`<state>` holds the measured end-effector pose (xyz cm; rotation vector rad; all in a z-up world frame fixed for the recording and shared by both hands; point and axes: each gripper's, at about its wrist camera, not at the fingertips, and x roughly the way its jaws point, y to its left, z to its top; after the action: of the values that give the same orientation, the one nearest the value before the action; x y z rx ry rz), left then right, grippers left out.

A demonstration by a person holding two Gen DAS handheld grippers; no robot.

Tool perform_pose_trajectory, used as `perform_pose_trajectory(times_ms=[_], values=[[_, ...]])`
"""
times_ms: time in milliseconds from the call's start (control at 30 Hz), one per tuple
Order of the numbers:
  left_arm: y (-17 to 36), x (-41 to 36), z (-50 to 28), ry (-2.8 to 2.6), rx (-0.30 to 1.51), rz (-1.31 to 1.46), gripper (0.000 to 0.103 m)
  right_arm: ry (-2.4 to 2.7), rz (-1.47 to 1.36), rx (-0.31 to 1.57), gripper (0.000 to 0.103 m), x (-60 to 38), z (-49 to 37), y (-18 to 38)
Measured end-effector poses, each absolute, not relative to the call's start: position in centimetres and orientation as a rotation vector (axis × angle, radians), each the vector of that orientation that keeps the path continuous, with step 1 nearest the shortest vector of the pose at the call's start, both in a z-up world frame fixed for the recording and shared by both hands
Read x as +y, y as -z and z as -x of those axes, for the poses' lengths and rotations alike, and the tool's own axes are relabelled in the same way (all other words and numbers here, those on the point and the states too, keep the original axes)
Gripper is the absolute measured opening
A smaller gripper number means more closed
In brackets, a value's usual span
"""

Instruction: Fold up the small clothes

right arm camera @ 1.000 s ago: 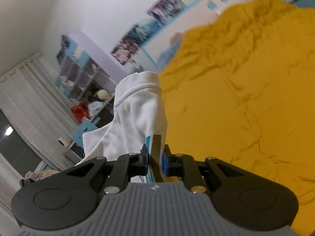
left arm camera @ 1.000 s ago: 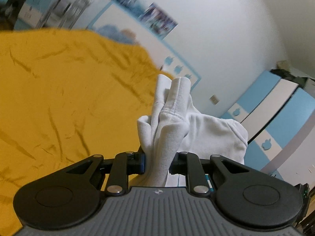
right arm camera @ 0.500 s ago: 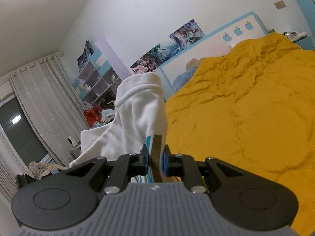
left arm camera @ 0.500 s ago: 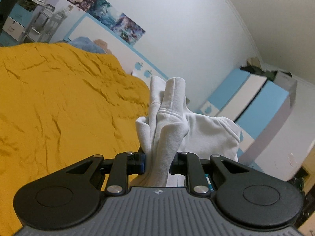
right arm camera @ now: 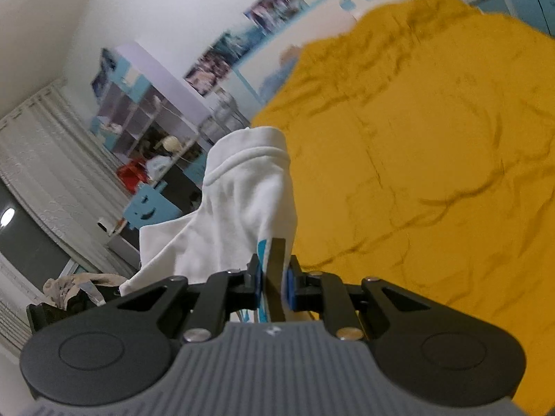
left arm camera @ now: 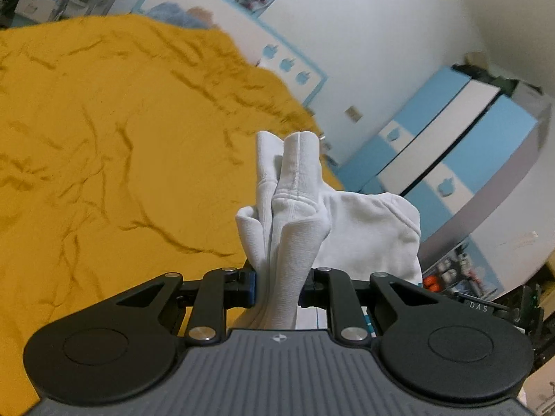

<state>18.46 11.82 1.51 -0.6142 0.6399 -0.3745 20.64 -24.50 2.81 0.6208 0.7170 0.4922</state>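
Note:
A small white garment (left arm camera: 291, 208) is held up in the air over the yellow bedspread (left arm camera: 104, 145). My left gripper (left arm camera: 277, 287) is shut on a bunched ribbed edge of it; the rest hangs off to the right. In the right wrist view the same white garment (right arm camera: 242, 201), with a blue print near the jaws, stands up from my right gripper (right arm camera: 274, 284), which is shut on its other edge. The bedspread (right arm camera: 433, 173) lies to the right of that gripper. The fingertips are hidden by cloth in both views.
A blue and white headboard (left arm camera: 277, 59) with apple marks is at the far end of the bed. Blue and white wardrobes (left arm camera: 451, 145) stand to the right. A shelf unit (right arm camera: 145, 118), curtains (right arm camera: 41, 180) and a pile of clothes (right arm camera: 73, 284) are on the other side.
Both grippers have tilted back down toward the bed with the garment still held; the bedspread fills more of each view than half a second ago.

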Motion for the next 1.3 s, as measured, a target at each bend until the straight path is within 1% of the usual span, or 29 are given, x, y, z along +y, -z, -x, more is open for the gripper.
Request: perform_pose_trajectory(times_ms=[200,567,700,767,933,1067,1167,1300], values=[[2.2,13.0,-22.9,0.347,0.748,0.646,0.022,-0.454,-0.609,0.798,0.009,-23.1,-24.5,0.6],[9.8,14.3,-27.6,0.339,0.951,0.665,0.022,-0.364,-0.619,0.984,0.009,-21.6,-32.4,8.1],[12.2,15.2,-28.4,0.317,1.003,0.700,0.025,-0.325,-0.628,1.042,0.009,-21.6,-34.1,10.9],[12.4,15.7,-28.5,0.318,1.005,0.705,0.030,-0.313,-0.640,1.060,0.009,-21.7,-34.6,12.0],[12.0,16.0,-28.7,0.283,0.995,0.646,0.034,-0.292,-0.668,1.070,0.010,-22.2,-35.1,13.5],[10.7,15.2,-28.2,0.236,0.975,0.535,0.037,-0.255,-0.637,1.033,0.010,-22.3,-34.8,12.2],[8.9,15.1,-27.3,0.180,0.942,0.455,0.037,-0.209,-0.571,0.987,0.008,-22.8,-34.3,10.2],[6.3,15.2,-25.9,0.082,0.891,0.354,0.035,-0.209,-0.518,0.934,0.008,-24.3,-32.4,7.6]])
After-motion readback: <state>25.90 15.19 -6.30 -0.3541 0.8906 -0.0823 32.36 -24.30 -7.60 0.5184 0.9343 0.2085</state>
